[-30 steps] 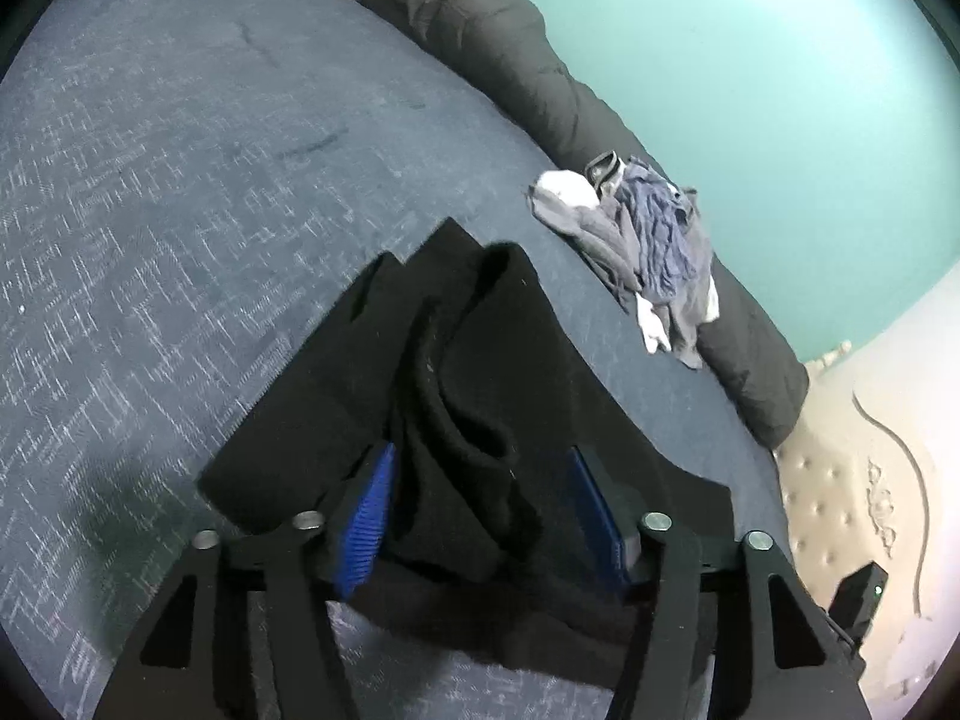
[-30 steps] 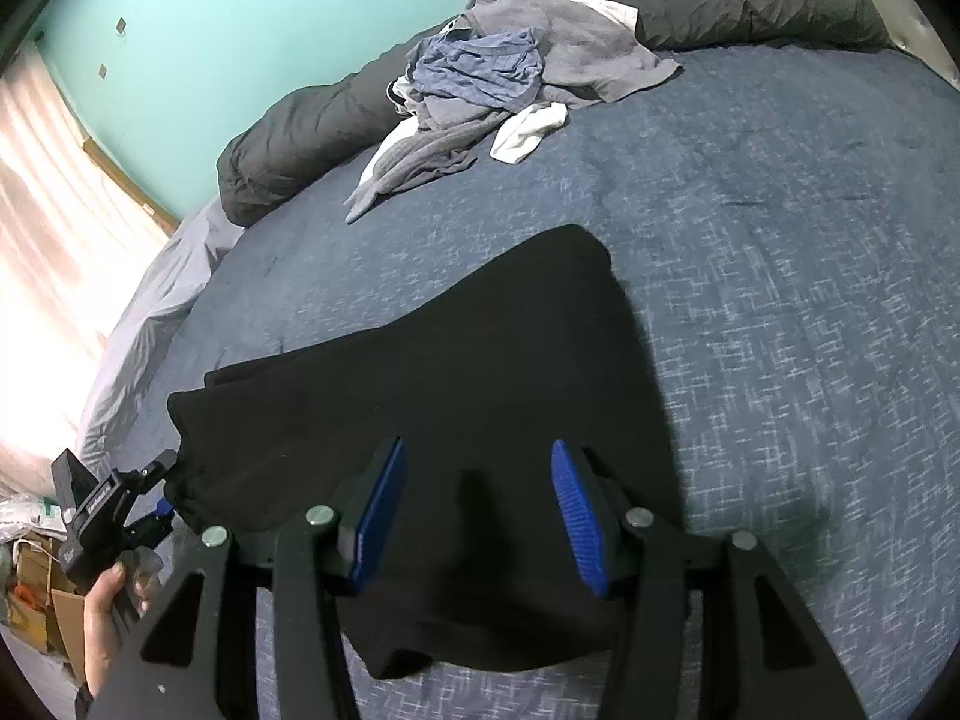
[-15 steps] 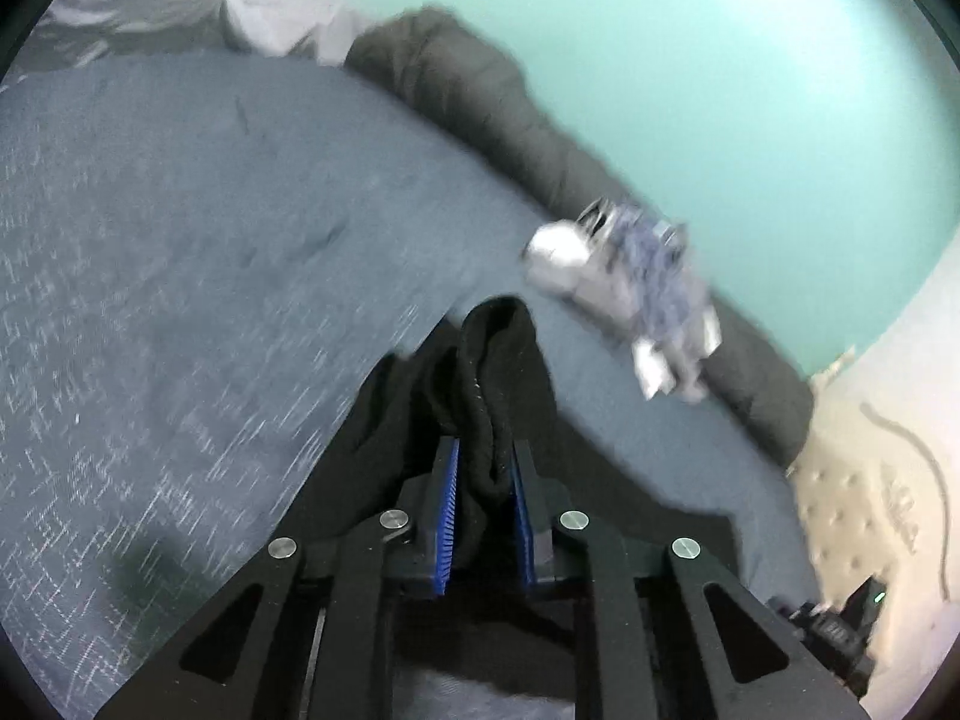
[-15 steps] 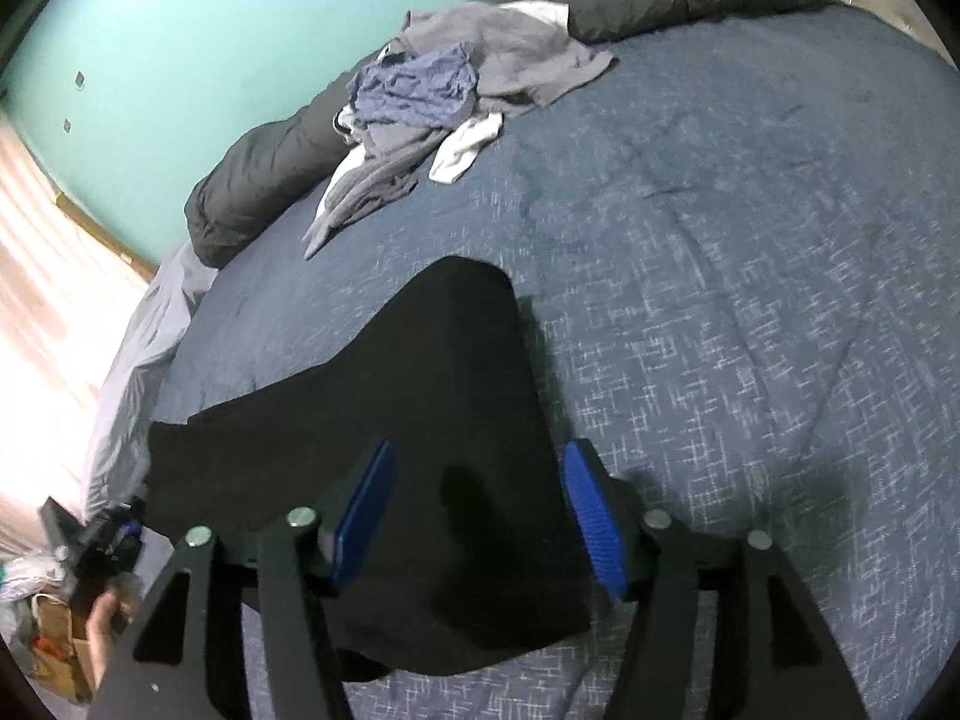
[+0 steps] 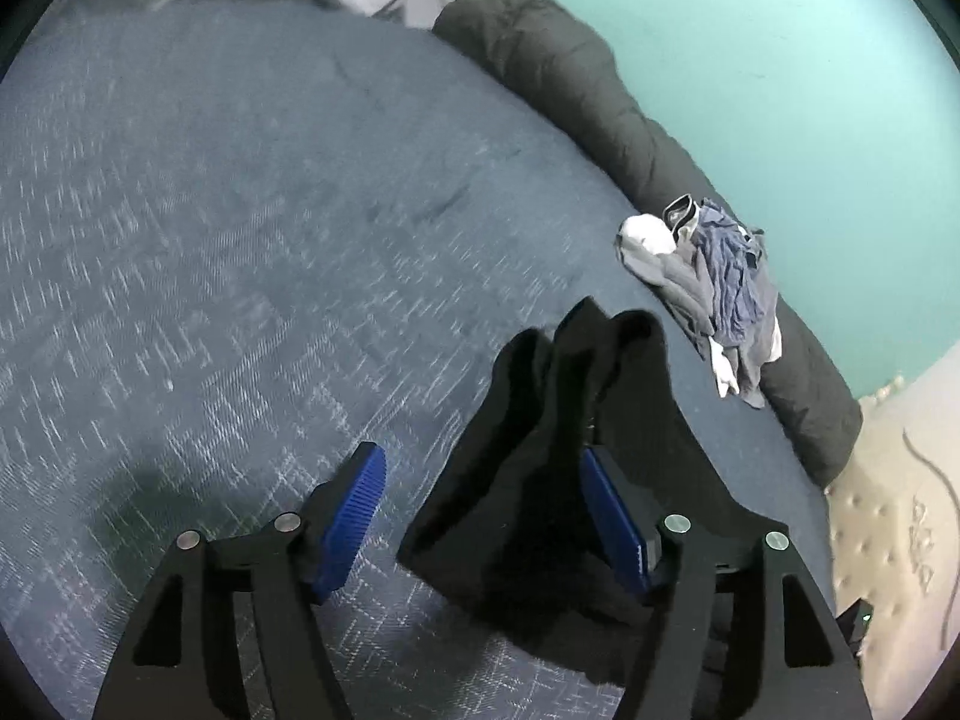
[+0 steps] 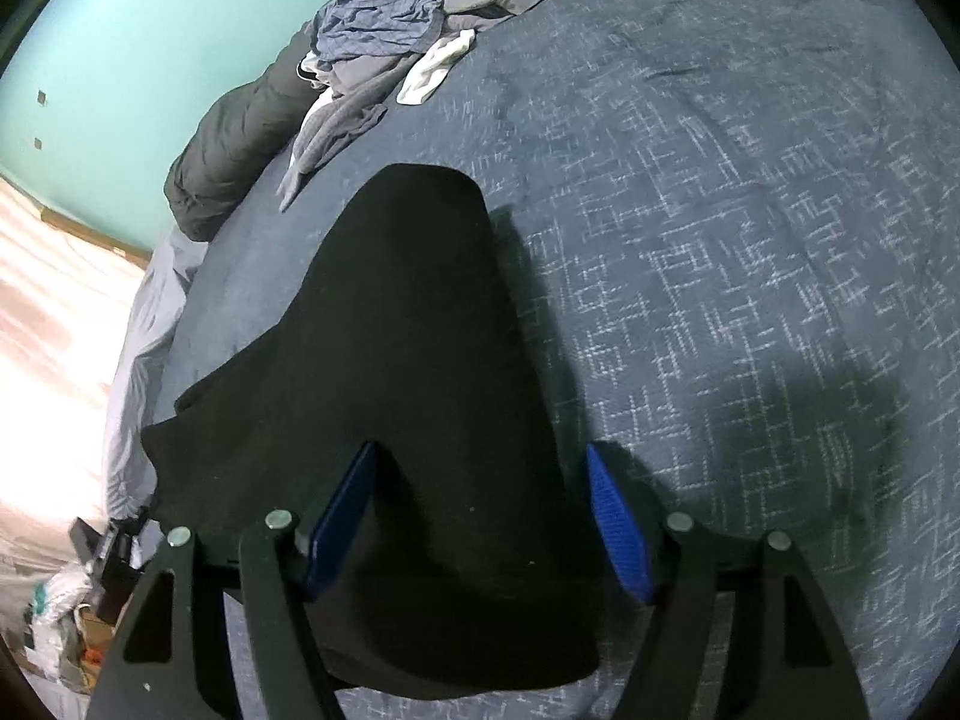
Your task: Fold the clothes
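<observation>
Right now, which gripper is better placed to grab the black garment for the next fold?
Left, probably. The left hand-held gripper is open with a raised bunch of the black garment against its right pad. The right hand-held gripper is open too, but only over flat cloth on the bed.

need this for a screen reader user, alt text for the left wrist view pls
The open left claw hovers over a bunched black garment lying on a blue-grey bedspread, its blue pads apart and gripping nothing. Behind, a small pile of grey, blue and white clothes rests against a dark rolled duvet along a teal wall.
</observation>
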{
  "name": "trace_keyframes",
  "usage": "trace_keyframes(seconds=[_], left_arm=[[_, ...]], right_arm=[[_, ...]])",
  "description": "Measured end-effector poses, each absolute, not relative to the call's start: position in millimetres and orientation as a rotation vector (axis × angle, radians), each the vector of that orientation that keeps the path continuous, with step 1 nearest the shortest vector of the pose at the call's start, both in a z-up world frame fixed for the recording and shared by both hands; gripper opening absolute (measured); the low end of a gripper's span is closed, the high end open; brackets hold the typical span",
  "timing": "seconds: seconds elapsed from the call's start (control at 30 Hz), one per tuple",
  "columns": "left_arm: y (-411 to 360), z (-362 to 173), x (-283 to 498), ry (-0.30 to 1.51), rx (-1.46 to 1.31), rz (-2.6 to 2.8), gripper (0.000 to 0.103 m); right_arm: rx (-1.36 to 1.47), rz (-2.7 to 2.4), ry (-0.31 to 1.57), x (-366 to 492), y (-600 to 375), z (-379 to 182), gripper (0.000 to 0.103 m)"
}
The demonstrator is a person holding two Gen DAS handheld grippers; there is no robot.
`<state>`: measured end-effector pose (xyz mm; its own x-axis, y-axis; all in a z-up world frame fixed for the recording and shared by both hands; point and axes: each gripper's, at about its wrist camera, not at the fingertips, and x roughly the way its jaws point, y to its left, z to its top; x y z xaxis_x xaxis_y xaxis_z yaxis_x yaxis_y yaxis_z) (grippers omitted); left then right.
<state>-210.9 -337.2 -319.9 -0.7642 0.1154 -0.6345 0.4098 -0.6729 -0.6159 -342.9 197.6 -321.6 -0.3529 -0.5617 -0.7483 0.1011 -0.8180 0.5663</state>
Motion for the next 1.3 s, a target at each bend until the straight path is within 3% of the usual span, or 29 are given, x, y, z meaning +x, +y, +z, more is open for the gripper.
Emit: trace_keyframes(seconds=[0.27, 0.53, 1.1, 1.3], left_arm=[[-325, -332, -218, 1.268, 1.065, -2.548, 0.086], [-330, -331, -203, 1.396, 0.989, -2.535, 0.087], [-306, -339, -199, 1.313, 1.056, -2.585, 0.09], [-313, -346, -208, 1.39, 1.003, -2.55, 0.093]], right_arm=[[1.459, -2.184, -0.539, -341, 184, -318, 0.073], [1.452, -2.17, -0.577, -344, 187, -322, 0.072], [1.442, -2.175, -0.598, -343, 186, -323, 0.072], [1.448, -2.171, -0.572, -345, 184, -322, 0.072]])
